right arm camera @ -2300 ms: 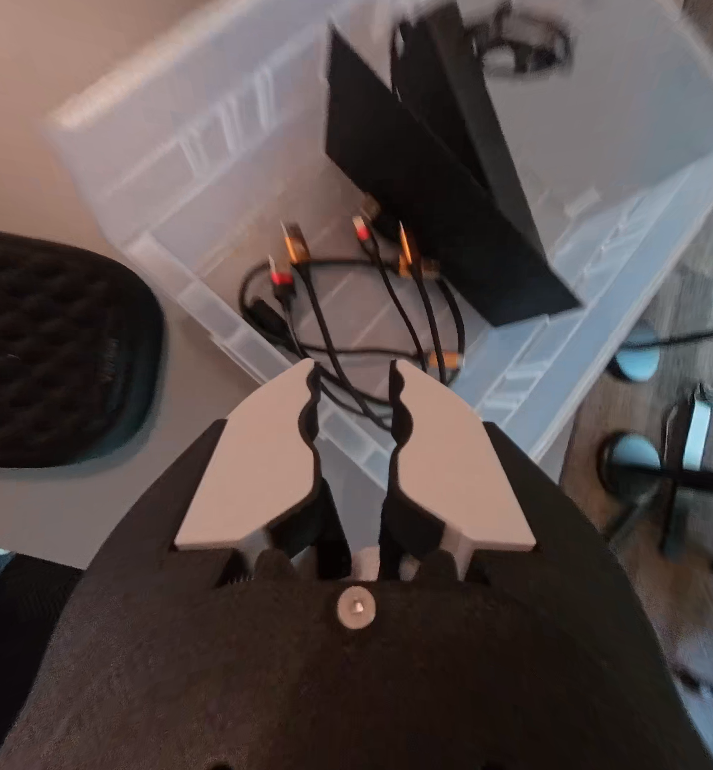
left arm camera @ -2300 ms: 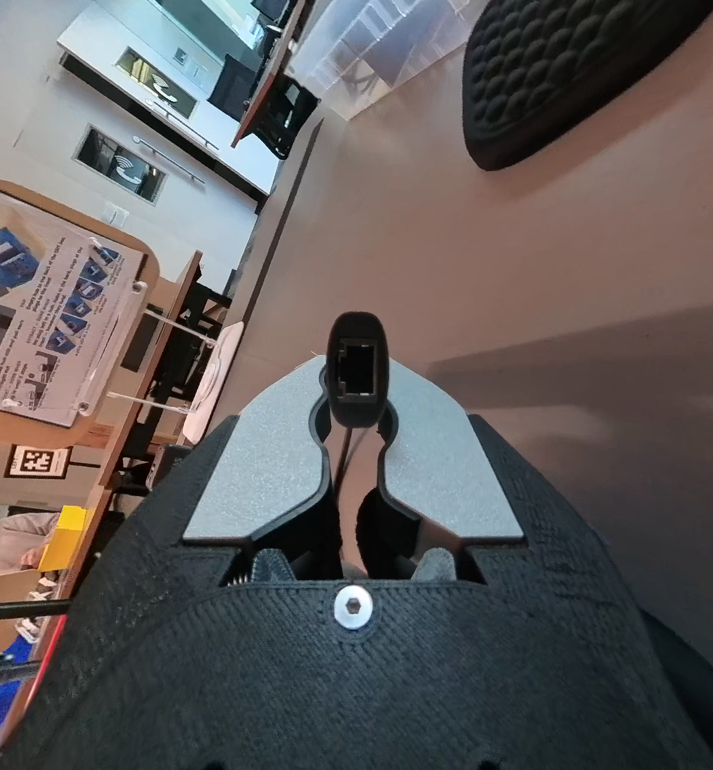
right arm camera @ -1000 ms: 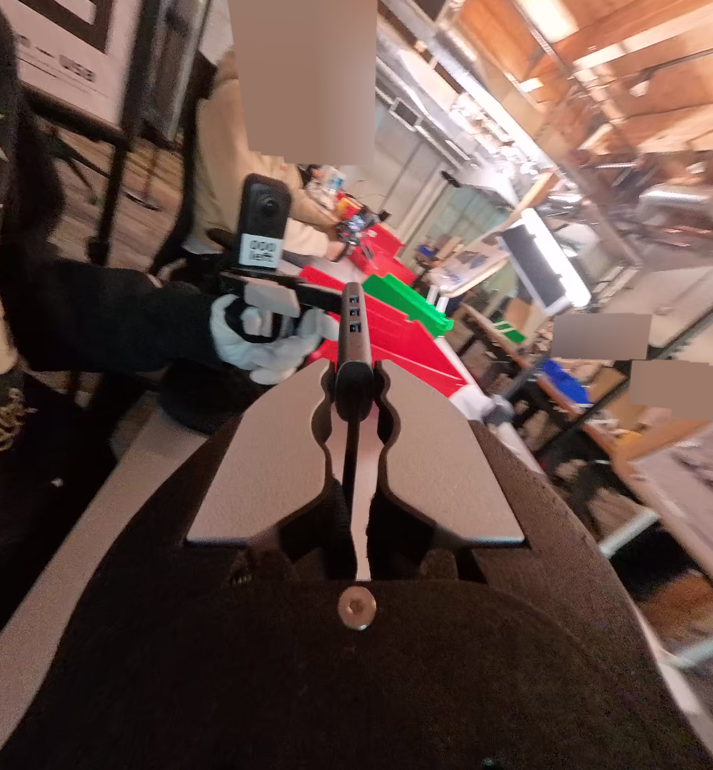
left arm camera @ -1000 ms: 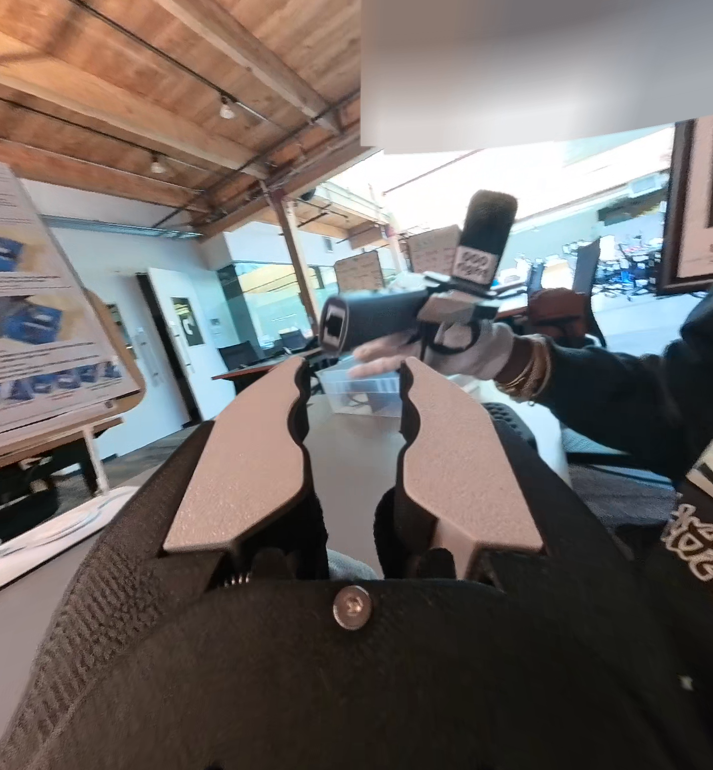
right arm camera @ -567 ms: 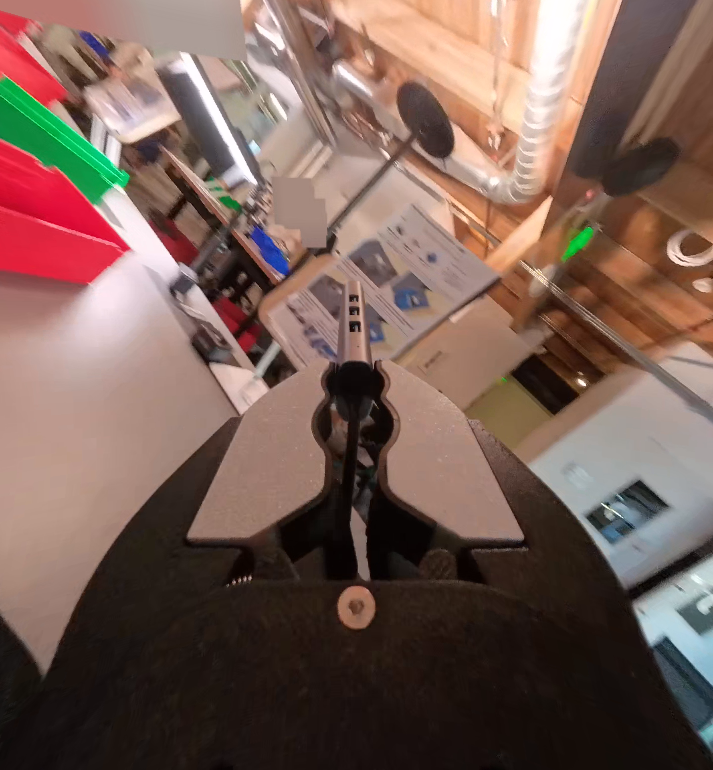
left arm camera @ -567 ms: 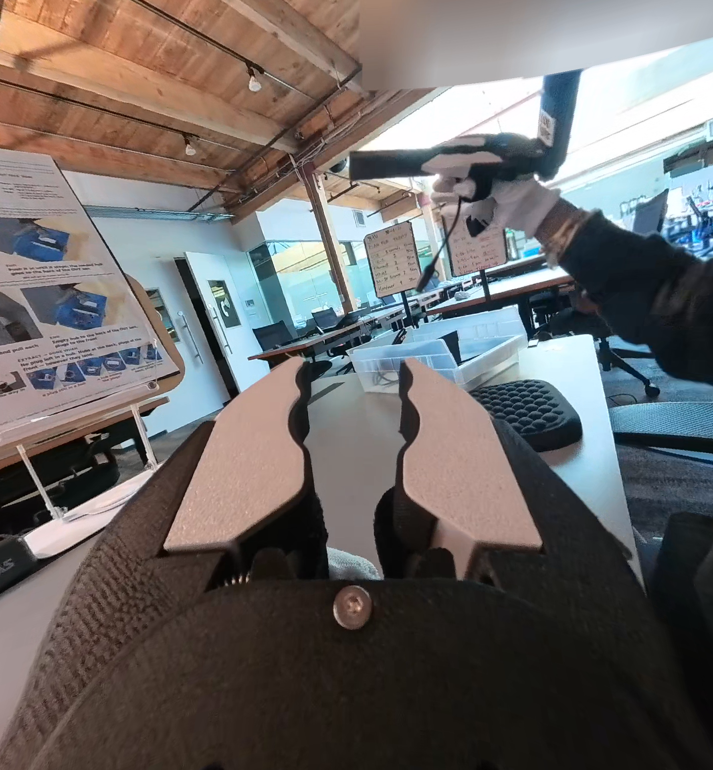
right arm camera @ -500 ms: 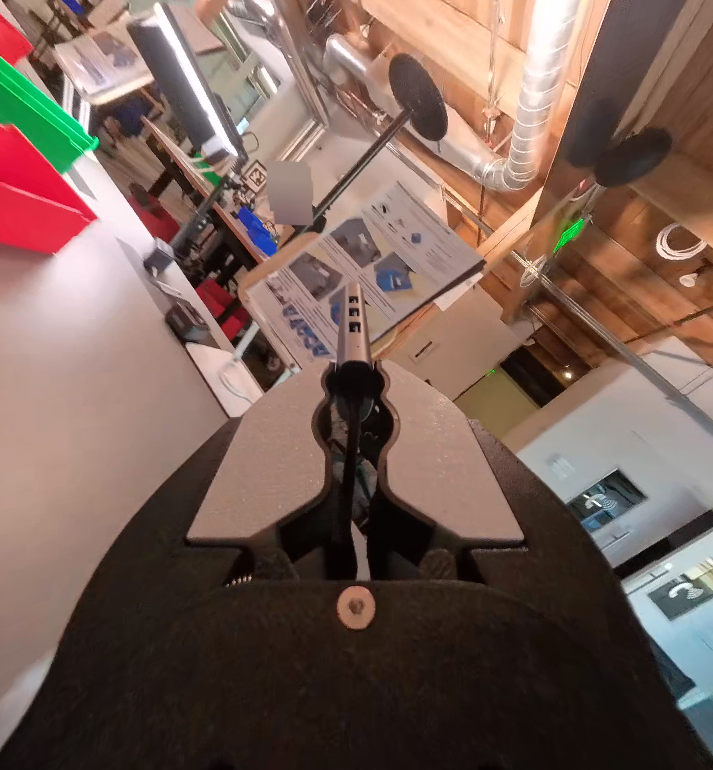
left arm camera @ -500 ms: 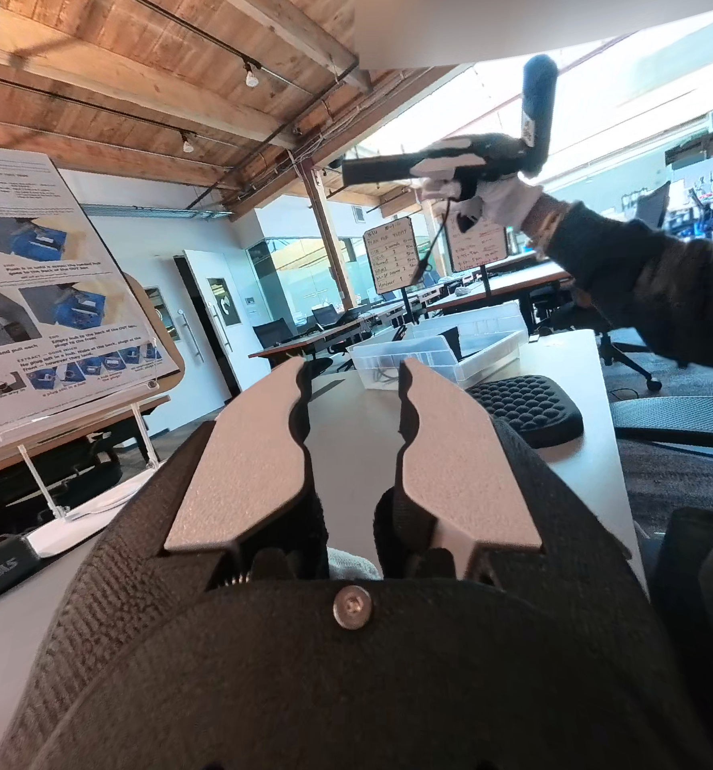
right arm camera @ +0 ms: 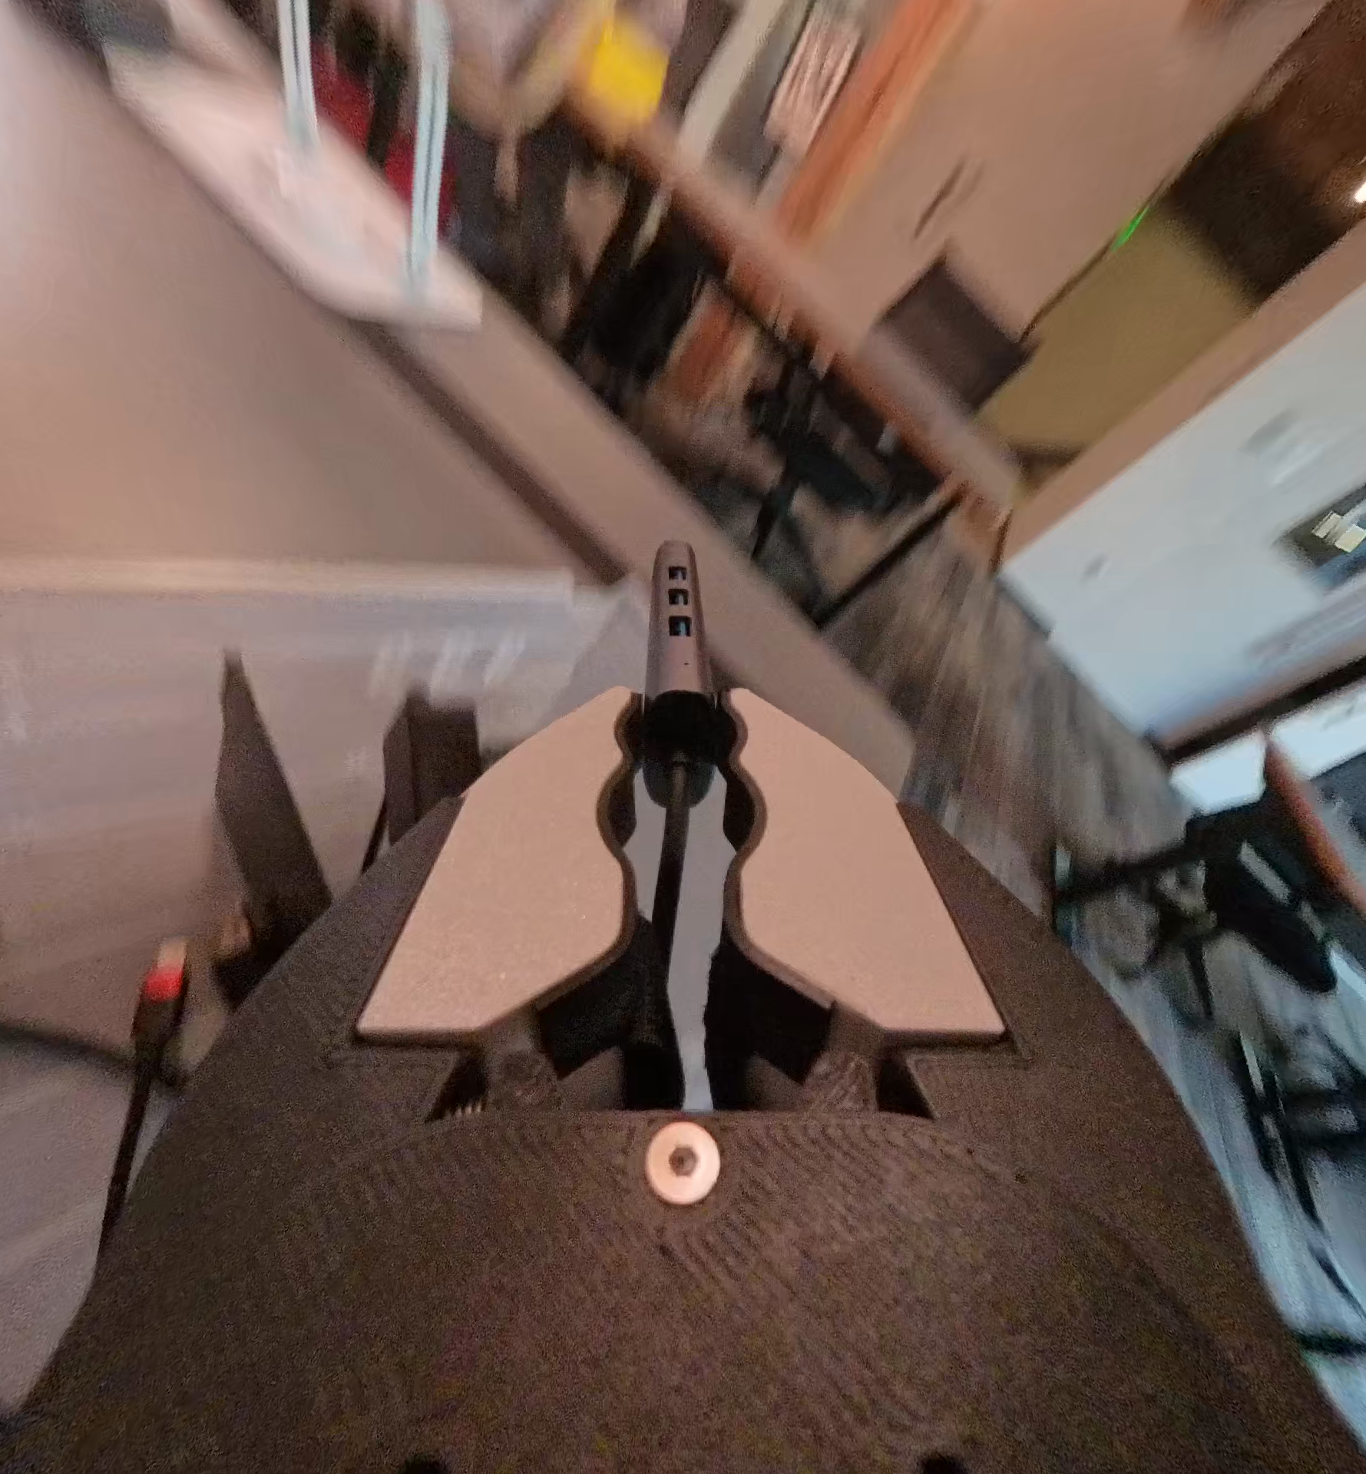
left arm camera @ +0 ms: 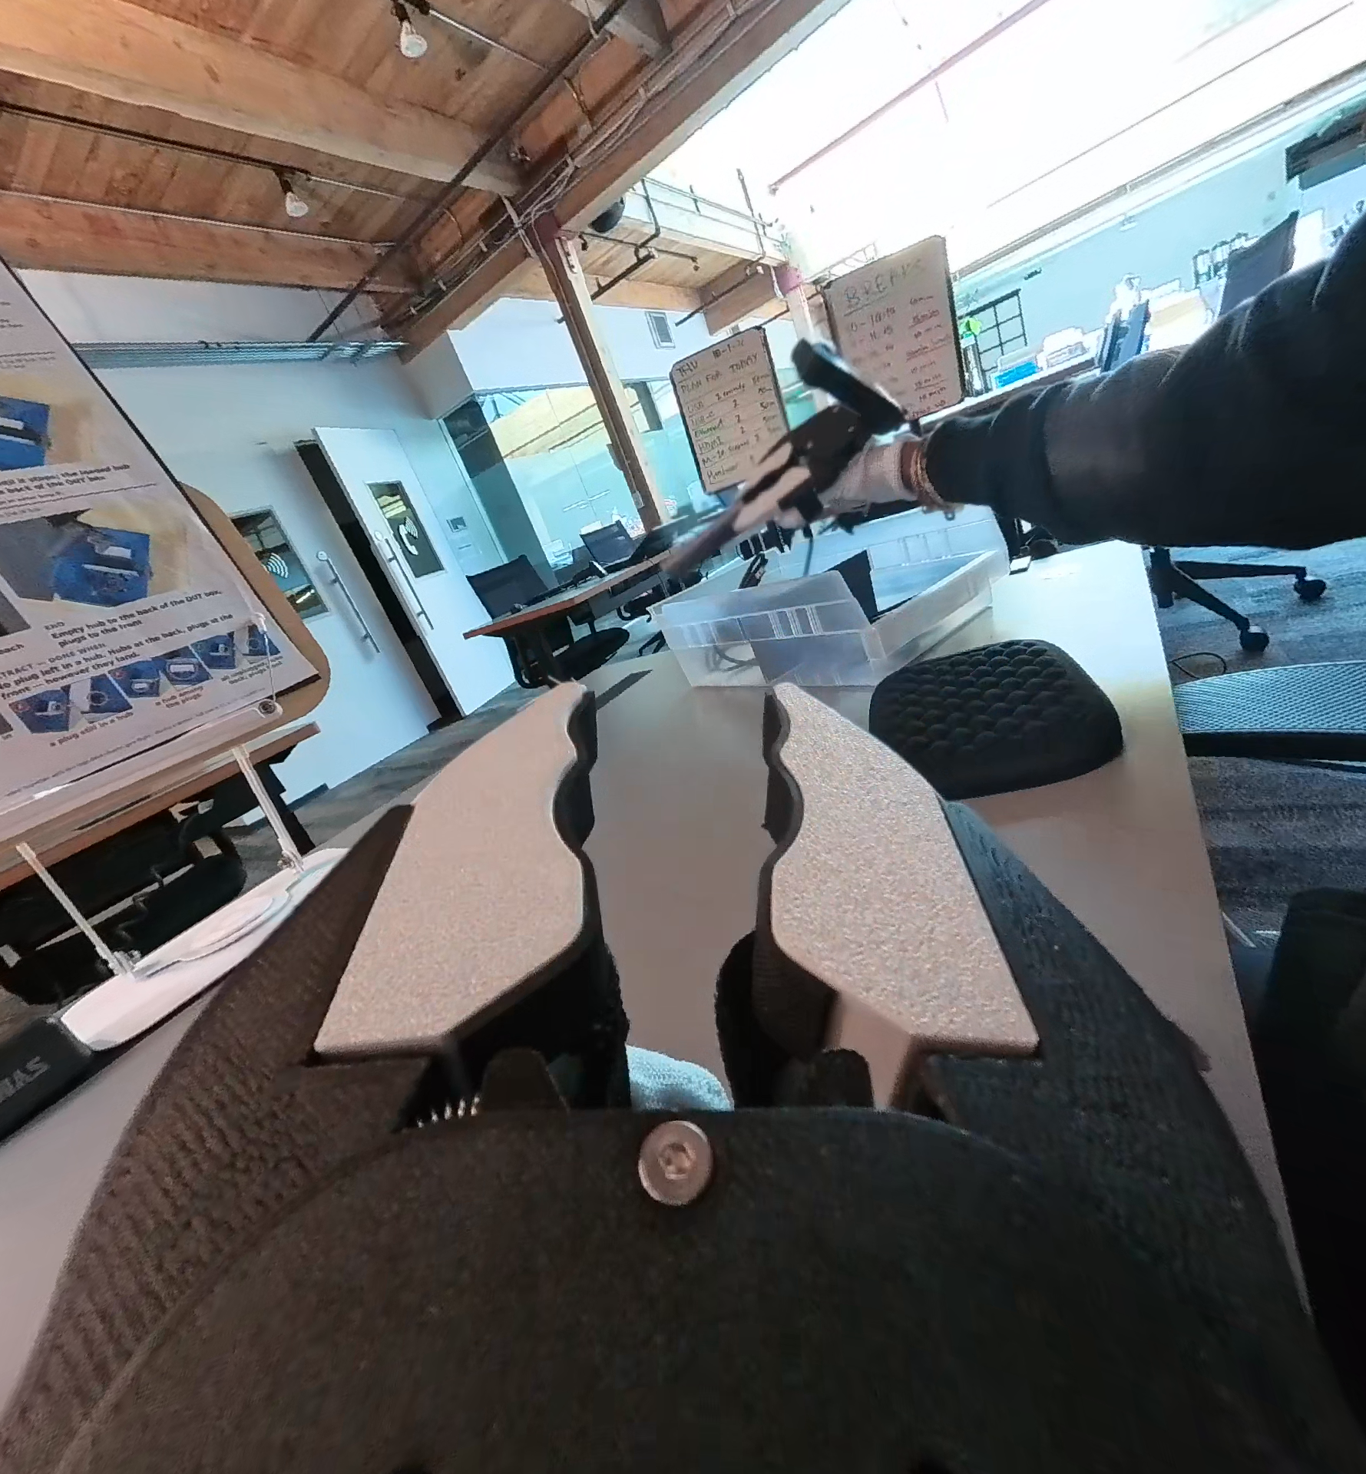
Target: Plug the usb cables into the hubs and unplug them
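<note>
1. left wrist view, against half a second back: the left hand-held gripper (left arm camera: 675, 738) looks much as it did, fingers spread with nothing between them, low over the pale worktop (left arm camera: 679, 766). the right hand-held gripper (left arm camera: 751, 522), then held high near the ceiling beams, has come down and now tilts toward the clear plastic bin (left arm camera: 823, 618) at the worktop's far end.
2. same view, placing: the dark hub (left arm camera: 703, 538) sticks out of that far gripper, blurred, just above the bin. a gloved hand (left arm camera: 863, 478) and dark sleeve (left arm camera: 1158, 455) reach in from the right. a black textured pad (left arm camera: 990, 718) lies between the bin and the near gripper. an instruction board (left arm camera: 81, 558) stands on the left.
3. right wrist view, against half a second back: the background was ceiling pipes and a poster; now it is smeared by motion, showing worktop (right arm camera: 145, 439) and the bin's clear wall (right arm camera: 264, 606).
4. same view, placing: the right hand-held gripper (right arm camera: 679, 722) is clamped on the hub (right arm camera: 675, 630) at its black cable end. the grey body points straight out past the fingertips, ports along its side. its cable (right arm camera: 667, 861) runs back between the fingers. a red-tipped usb cable (right arm camera: 161, 989) shows at lower left, well apart from the hub.
</note>
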`<state>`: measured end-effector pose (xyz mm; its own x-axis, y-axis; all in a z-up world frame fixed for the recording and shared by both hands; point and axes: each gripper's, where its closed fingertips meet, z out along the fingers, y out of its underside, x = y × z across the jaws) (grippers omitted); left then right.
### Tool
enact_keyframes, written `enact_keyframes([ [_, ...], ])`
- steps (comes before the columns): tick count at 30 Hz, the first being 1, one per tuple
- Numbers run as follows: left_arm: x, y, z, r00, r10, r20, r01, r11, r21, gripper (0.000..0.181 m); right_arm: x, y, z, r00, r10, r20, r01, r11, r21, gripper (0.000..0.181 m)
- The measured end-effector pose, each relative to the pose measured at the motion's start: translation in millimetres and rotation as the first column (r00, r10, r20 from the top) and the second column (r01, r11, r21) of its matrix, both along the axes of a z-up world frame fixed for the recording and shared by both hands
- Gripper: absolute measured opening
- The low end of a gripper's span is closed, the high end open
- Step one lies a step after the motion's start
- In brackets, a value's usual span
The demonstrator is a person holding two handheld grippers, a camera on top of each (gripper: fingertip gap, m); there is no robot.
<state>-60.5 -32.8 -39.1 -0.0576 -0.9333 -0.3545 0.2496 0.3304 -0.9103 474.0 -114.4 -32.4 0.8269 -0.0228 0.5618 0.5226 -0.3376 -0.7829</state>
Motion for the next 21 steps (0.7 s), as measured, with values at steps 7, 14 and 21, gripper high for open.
enact_keyframes([
  [7, 2.2, -2.8, -4.0, 1.0, 0.0, -0.022, 0.0, 1.0, 0.025, 0.039, 23.2, -11.5, -56.0, 0.983, -0.176, -0.048, 0.142, 0.903, -0.405, 0.017],
  [14, 2.5, -3.8, -4.6, 1.0, 0.004, -0.025, -0.003, 0.999, 0.039, 0.039, 35.8, -40.0, -87.1, 0.955, -0.289, 0.066, 0.264, 0.725, -0.636, 0.039],
  [21, 2.2, -3.5, -3.6, 1.0, 0.009, -0.018, -0.008, 0.999, 0.042, 0.039, 15.4, -52.4, 4.5, 0.917, -0.397, -0.048, 0.38, 0.902, -0.203, 0.111],
])
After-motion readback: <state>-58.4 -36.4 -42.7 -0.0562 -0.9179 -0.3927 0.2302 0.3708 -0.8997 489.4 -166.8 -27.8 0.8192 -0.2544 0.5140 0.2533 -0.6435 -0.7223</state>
